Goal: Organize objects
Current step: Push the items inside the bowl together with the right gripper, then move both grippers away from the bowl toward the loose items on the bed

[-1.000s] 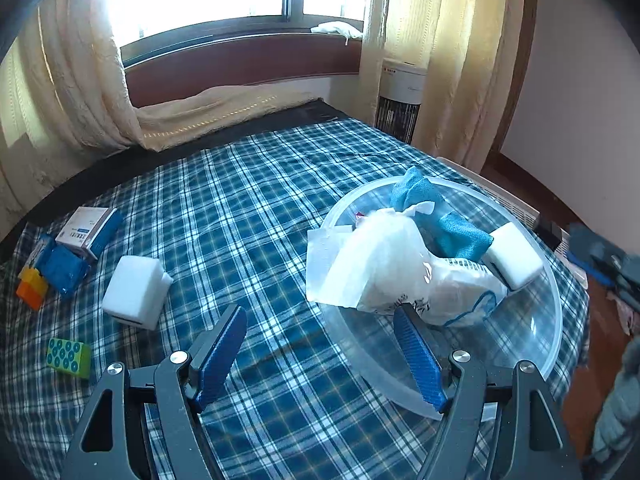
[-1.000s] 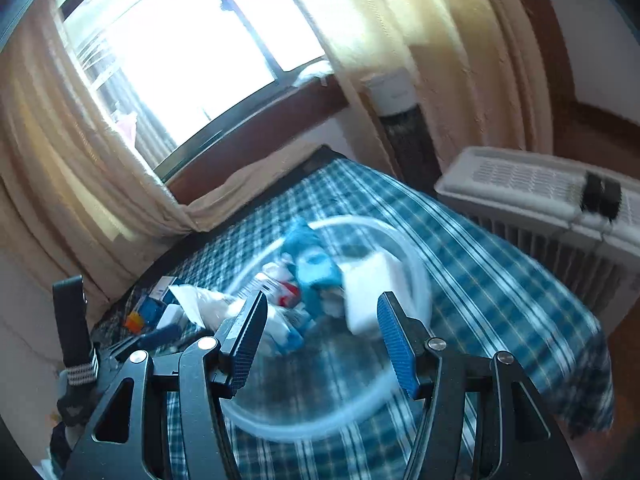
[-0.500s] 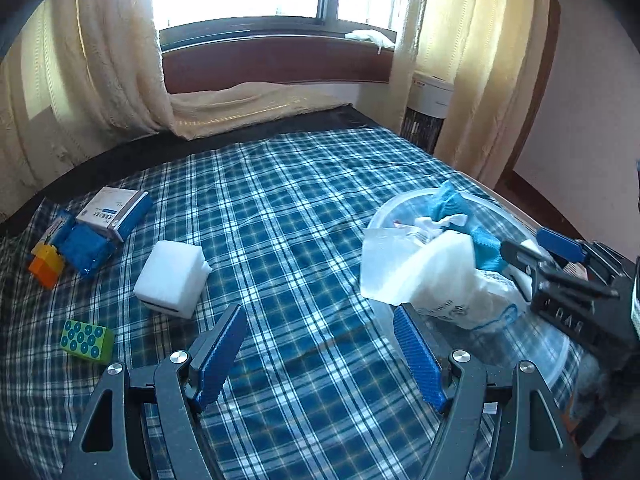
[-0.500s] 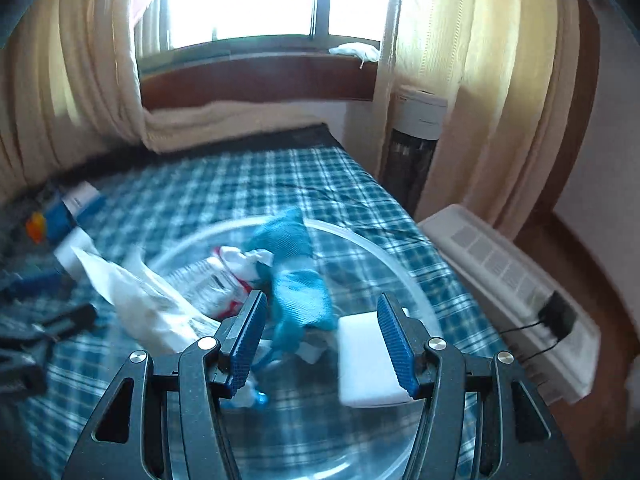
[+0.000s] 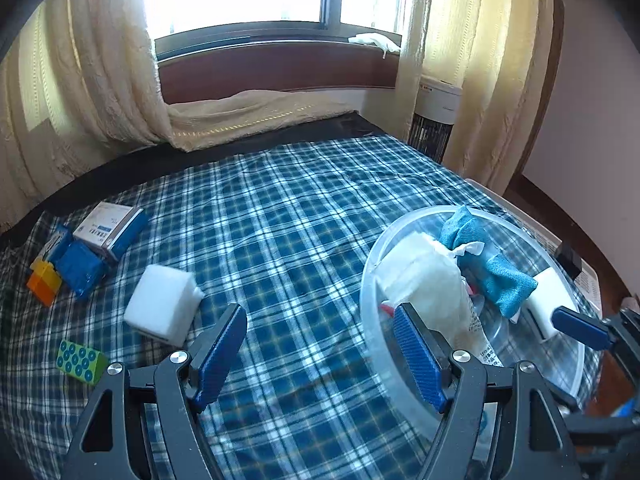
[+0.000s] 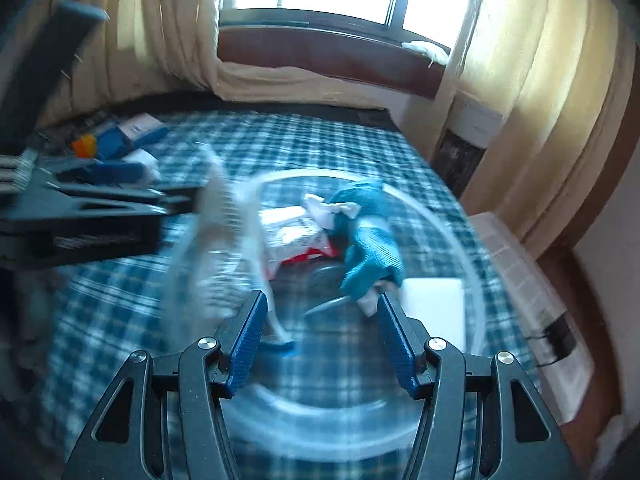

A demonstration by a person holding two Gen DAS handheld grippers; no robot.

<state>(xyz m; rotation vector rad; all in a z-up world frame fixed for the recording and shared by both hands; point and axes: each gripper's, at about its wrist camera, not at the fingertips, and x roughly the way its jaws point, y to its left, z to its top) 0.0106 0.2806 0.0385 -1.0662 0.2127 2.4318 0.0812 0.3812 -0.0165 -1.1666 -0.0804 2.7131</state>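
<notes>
1. My left gripper (image 5: 320,354) hangs apart and empty; my right gripper (image 6: 320,340), jaws apart, grips nothing.
2. Done: white bag (image 5: 432,280), teal cloth (image 5: 492,268) and a foam block lie in the clear bowl (image 5: 372,280) at right.
3. Left: white sponge (image 5: 160,312), green brick (image 5: 80,360) and boxes, far left.
4. The bag's long axis runs near to far.

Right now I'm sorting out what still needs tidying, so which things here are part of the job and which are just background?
Part of the job:
clear bowl
plastic bag
teal cloth
white block in the bowl
white block on the bed
green brick
orange brick
blue pack
small box

Just lying about:
curtains
white rag on the sill
heater
</notes>
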